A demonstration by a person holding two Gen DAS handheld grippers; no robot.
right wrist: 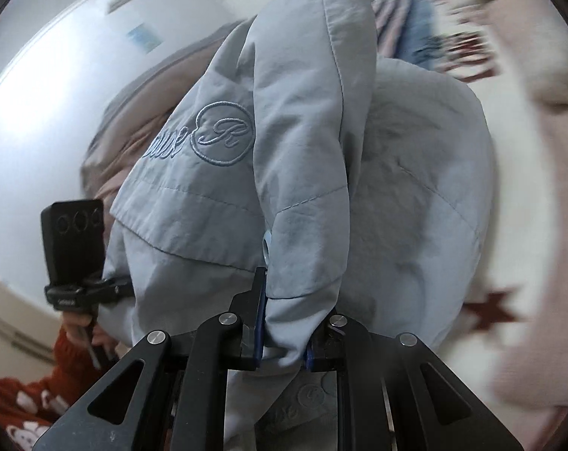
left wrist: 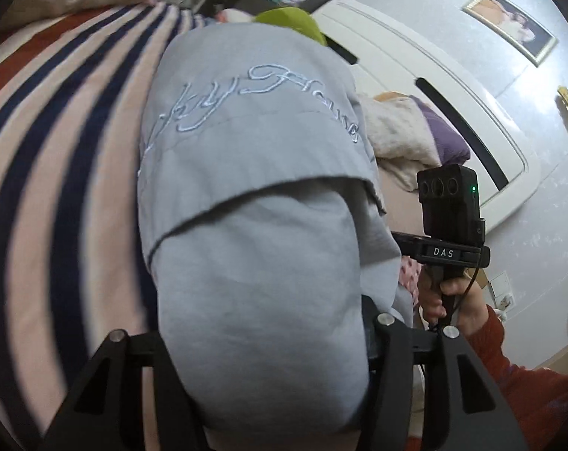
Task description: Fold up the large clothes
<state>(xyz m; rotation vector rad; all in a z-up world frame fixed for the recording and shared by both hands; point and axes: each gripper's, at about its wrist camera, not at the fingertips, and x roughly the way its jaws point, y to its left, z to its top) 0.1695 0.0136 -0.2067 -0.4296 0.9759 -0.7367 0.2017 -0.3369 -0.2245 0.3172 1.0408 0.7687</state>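
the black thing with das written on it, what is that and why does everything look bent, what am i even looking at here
That black thing is a handheld gripper: a person holds one two-finger clamp in each hand. Each carries a fisheye camera looking along its fingers, which bends the picture. The left camera sees the right gripper; the right camera sees the left gripper. Both are clamped on a pale blue jacket with embroidered lettering, held up over a striped blanket on a bed. The person wears a red sleeve.

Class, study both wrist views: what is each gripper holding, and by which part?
Both hold the pale blue jacket. The right gripper pinches a bunched fold near a snap button. The left gripper holds another bunched part; exactly which cannot be told.
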